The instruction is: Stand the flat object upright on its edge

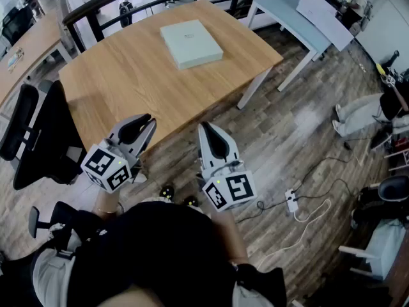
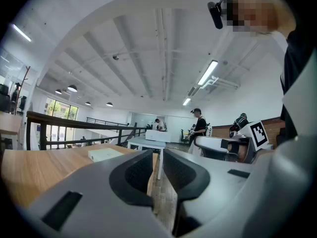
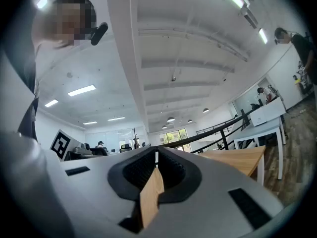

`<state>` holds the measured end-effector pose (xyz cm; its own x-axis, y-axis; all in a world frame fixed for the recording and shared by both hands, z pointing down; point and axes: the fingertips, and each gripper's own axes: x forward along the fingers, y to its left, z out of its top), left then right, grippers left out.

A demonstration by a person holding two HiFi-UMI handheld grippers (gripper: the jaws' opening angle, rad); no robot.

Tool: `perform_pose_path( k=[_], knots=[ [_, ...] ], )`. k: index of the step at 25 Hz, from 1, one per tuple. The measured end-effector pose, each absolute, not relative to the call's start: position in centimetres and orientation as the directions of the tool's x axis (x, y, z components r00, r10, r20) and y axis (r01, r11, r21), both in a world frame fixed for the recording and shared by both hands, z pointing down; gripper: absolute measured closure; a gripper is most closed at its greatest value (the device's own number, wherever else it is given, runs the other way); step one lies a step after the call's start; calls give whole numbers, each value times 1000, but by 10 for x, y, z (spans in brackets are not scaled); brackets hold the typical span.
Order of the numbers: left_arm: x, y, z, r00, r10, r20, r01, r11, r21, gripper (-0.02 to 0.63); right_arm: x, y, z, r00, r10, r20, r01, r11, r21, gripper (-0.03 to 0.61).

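Head view: the flat box (image 1: 190, 43) lies flat on the far part of the table (image 1: 128, 88), well apart from the 2 grippers, so nothing is done yet. Left gripper view: the left gripper (image 2: 157, 157) has its jaws slightly apart, empty. Right gripper view: the right gripper (image 3: 156, 155) has its jaws pressed together, empty, so reaching and tipping both remain.

Bright ceiling strips (image 2: 207, 72) light evenly; fisheye edges bend, darken.

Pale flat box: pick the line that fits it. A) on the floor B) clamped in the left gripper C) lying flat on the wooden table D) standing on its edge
C: the pale flat box rests on its broad face on the wooden table, with nothing touching it.
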<state>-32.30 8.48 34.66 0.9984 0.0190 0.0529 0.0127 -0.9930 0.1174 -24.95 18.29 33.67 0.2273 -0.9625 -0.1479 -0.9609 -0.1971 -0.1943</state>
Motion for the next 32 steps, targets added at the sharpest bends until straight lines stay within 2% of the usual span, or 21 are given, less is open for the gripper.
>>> perform_pose_path(
  k=[13, 22, 27, 32],
  knots=[
    [-302, 119, 349, 997, 56, 62, 48, -991, 123, 540, -234, 223, 338, 231, -961, -151, -959, -199, -201, 546],
    [-276, 164, 352, 988, 138, 70, 129, -985, 111, 540, -224, 272, 341, 279, -947, -160, -950, -247, -193, 545],
    [-266, 188, 349, 985, 153, 75, 147, -986, 83, 540, -214, 306, 348, 325, -933, -153, -933, -291, -212, 546],
    [-271, 202, 350, 985, 137, 101, 129, -988, 83, 540, -215, 315, 353, 305, -939, -158, -935, -265, -234, 546]
  ],
)
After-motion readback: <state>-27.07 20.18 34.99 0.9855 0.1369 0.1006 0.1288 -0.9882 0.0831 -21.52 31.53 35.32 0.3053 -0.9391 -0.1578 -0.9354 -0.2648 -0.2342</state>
